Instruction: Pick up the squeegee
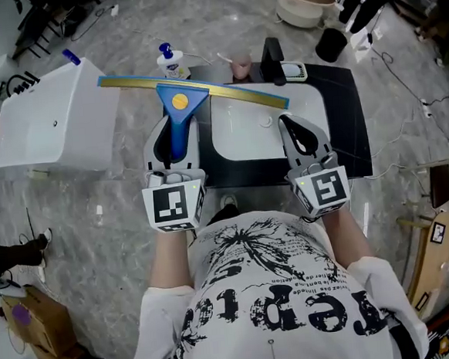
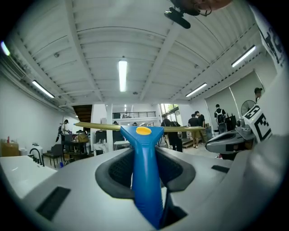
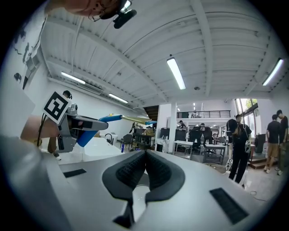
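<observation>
Gripping the squeegee's blue plastic handle, your left tool (image 1: pixel 177 132) has its two dark pads pressed against the handle's sides, the jaws partly closed around it. The blue-handled squeegee with a long brass-coloured blade and a round yellow spot on its head (image 1: pixel 180 112) points away from you, its blade lying crosswise and sloping slightly down to your right in the head view. In the left gripper view the handle (image 2: pixel 143 135) runs straight up between the left tool's (image 2: pixel 145 155) pads, with the blade level across a room with people in it. Your right tool (image 1: pixel 291 127) holds nothing; in its own view the ribbed black pads (image 3: pixel 131 171) meet at their tips. It sits level beside the left tool, a little apart from it. From the right gripper view you can see the squeegee (image 3: pixel 97 121) held up in the air at the left. Below both tools lie the black surface (image 1: pixel 342 103) and its white sink basin (image 1: pixel 244 134). A white bottle with a blue pump top (image 1: pixel 170 63) stands just beyond the blade.
</observation>
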